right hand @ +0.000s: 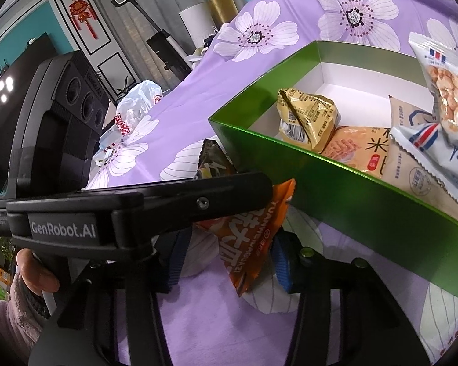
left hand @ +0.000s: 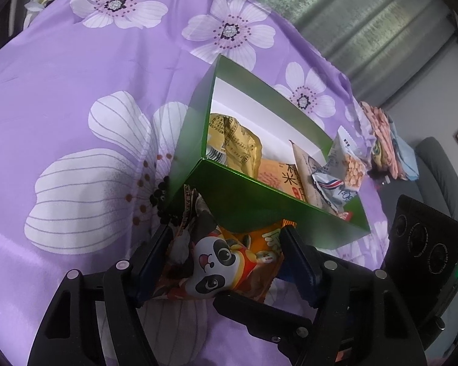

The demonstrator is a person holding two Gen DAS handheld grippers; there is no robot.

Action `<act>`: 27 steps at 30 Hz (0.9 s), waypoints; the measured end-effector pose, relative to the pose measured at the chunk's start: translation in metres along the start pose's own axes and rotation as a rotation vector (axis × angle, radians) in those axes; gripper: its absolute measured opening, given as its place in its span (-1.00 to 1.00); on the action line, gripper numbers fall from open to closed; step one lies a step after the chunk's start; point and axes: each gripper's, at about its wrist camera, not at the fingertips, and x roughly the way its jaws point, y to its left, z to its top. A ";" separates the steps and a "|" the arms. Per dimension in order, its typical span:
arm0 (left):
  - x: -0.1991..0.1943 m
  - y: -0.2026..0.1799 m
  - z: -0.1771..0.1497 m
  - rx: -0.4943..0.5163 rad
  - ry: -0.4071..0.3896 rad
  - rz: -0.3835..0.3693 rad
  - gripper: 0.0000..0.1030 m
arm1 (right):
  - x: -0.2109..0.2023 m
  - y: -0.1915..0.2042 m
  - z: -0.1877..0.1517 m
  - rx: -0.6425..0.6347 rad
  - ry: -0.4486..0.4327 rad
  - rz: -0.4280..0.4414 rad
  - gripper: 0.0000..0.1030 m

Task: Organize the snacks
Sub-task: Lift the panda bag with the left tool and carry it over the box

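Observation:
A green box (left hand: 253,201) with a white inside sits on the purple flowered cloth and holds several snack packets: a gold one (left hand: 235,143), an orange one (left hand: 278,177) and a white-blue one (left hand: 345,167). My left gripper (left hand: 226,259) is shut on an orange panda snack packet (left hand: 226,262), just in front of the box's near wall. In the right wrist view, the left gripper (right hand: 198,204) holds that packet (right hand: 247,235) between my right gripper's fingers. My right gripper (right hand: 226,265) is open around it. The box (right hand: 351,201) lies to the right.
The purple flowered cloth (left hand: 76,91) covers the surface. A pile of further packets (left hand: 381,140) lies beyond the box. A white plastic bag (right hand: 137,103) lies at the cloth's far left edge. A grey sofa (left hand: 436,167) stands at the right.

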 end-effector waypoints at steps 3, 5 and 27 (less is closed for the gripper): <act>-0.002 -0.002 0.000 0.005 -0.005 -0.001 0.41 | -0.001 0.001 0.001 -0.004 -0.004 0.001 -0.06; -0.003 -0.002 0.000 0.009 -0.005 0.000 0.41 | -0.003 0.002 0.000 -0.006 -0.006 0.002 -0.06; -0.028 -0.040 -0.009 0.064 -0.050 -0.055 0.41 | -0.047 0.018 -0.003 -0.037 -0.049 -0.042 -0.07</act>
